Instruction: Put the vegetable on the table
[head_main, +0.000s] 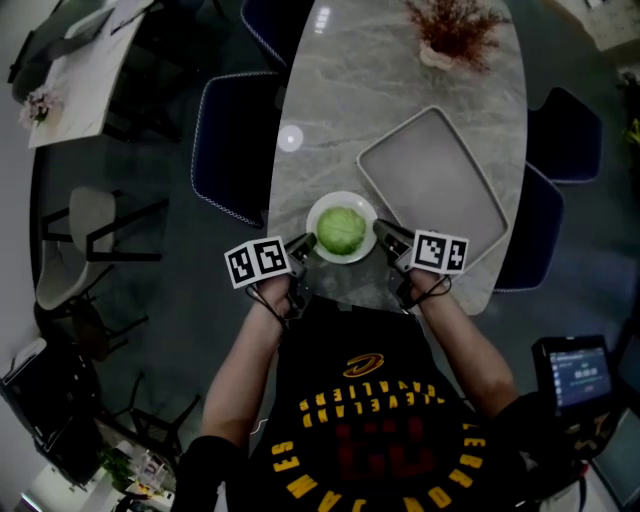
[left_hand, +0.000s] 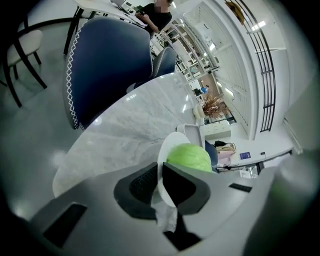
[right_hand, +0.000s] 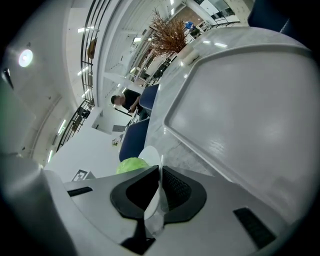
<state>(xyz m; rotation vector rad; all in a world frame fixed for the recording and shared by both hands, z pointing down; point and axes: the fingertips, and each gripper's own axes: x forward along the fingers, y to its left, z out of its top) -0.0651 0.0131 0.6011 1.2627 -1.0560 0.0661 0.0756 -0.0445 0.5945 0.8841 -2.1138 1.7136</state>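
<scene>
The left gripper (head_main: 299, 246) pinched the rim of the white plate (head_main: 325, 208) at 9 o'clock, the green cabbage (head_main: 341, 230) sat on that plate between the 2 grippers at the near end of the marble table (head_main: 380, 80), and the right gripper (head_main: 386, 233) pinched the rim at 3 o'clock.

a pale marble table (head_main: 350, 110) bears a grey tray (head_main: 432, 185) and a potted dried plant (head_main: 452, 30).

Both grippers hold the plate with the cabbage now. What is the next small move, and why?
Probably lower the plate level until it rests on the table. The left gripper and right gripper clamp opposite sides of its rim, the cabbage sits on it, and it is over the table's near end, beside the tray. Whether it already touches is unclear.
</scene>
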